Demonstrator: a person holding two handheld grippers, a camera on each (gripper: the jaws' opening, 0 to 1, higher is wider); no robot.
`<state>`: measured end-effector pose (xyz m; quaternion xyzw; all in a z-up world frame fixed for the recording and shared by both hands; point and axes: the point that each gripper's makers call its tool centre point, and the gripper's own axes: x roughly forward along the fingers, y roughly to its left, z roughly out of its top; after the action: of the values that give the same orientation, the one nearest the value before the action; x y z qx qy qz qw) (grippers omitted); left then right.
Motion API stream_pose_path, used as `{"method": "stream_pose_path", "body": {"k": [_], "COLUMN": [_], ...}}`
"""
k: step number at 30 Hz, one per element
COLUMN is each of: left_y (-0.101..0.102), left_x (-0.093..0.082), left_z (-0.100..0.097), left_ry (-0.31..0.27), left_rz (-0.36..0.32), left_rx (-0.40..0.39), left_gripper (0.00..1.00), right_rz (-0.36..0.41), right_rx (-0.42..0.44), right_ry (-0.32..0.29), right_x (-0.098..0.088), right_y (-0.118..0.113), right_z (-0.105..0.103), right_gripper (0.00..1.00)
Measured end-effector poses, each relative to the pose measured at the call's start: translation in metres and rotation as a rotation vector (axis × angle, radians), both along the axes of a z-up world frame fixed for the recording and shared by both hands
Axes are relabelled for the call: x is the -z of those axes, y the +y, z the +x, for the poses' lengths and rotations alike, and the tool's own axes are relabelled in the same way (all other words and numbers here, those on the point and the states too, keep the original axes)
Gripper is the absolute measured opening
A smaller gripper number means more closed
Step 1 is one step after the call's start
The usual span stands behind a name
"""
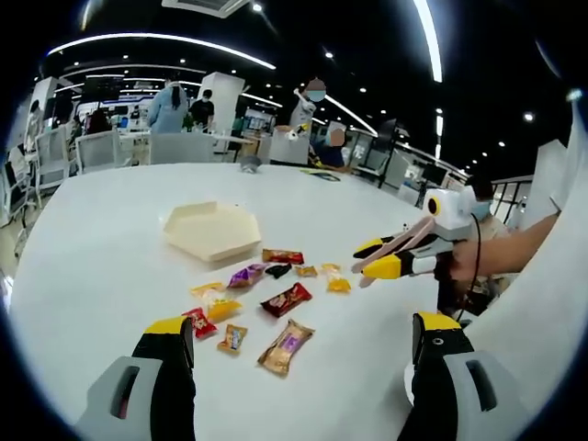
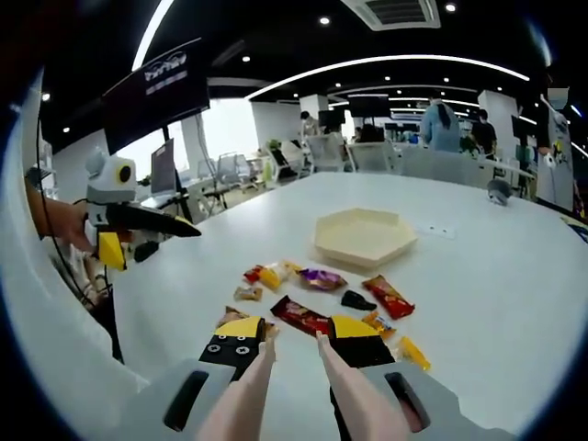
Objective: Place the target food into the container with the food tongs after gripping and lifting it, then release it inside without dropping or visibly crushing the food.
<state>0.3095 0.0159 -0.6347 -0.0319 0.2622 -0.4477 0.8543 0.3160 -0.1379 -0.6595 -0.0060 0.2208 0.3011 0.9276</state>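
Right gripper [image 2: 299, 342] holds pink tongs [image 2: 296, 390] between spread jaws, over the table [image 2: 496, 276]; tong tips near a dark red bar [image 2: 299, 315] just ahead; more wrapped snacks [image 2: 322, 279] past it; hexagonal tray [image 2: 364, 236] beyond, apart from them. Left gripper [image 1: 303, 342] jaws spread wide, gripping nothing; tan packet [image 1: 286, 346] between and ahead; snacks, then tray [image 1: 213, 230] farther; people and chairs far behind.

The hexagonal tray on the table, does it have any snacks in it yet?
No. In the left gripper view the hexagonal tray is bare inside, and the wrapped snacks all lie on the white table beside it.
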Motion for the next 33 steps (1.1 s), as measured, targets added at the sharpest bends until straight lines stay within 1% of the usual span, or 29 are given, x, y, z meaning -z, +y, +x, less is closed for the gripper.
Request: {"method": "stream_pose_path", "body": {"k": [2, 8, 11, 15, 21, 25, 28, 33], "left_y": [-0.006, -0.009, -0.005, -0.001, 0.003, 0.004, 0.004, 0.001], "left_x": [-0.001, -0.001, 0.002, 0.003, 0.005, 0.009, 0.008, 0.007], "left_z": [-0.001, 0.001, 0.001, 0.001, -0.002, -0.004, -0.004, -0.004], "left_ry": [0.001, -0.004, -0.008, -0.006, -0.003, 0.003, 0.003, 0.001], "left_rz": [-0.003, -0.006, 0.010, 0.006, 0.009, 0.019, 0.014, 0.008], "left_rx": [0.012, 0.017, 0.011, -0.006, -0.025, -0.023, -0.028, -0.027], "left_gripper": [0.99, 0.99, 0.99, 0.99, 0.99, 0.99, 0.99, 0.99], "right_rz": [0.001, -0.002, -0.006, -0.002, -0.012, -0.011, -0.011, -0.011], "right_rx": [0.006, -0.001, -0.012, -0.022, -0.065, -0.074, -0.079, -0.097], "right_ry": [-0.001, -0.005, -0.011, -0.013, -0.017, -0.014, -0.006, -0.009], "right_x": [0.000, 0.001, 0.002, 0.001, 0.001, 0.002, 0.005, 0.004], "right_y": [-0.001, 0.000, 0.000, 0.002, 0.013, 0.015, 0.019, 0.026], "right_z": [0.000, -0.001, 0.001, 0.004, 0.005, 0.004, 0.007, 0.007], "right_gripper": [0.27, 0.27, 0.27, 0.27, 0.27, 0.27, 0.27, 0.27]}}
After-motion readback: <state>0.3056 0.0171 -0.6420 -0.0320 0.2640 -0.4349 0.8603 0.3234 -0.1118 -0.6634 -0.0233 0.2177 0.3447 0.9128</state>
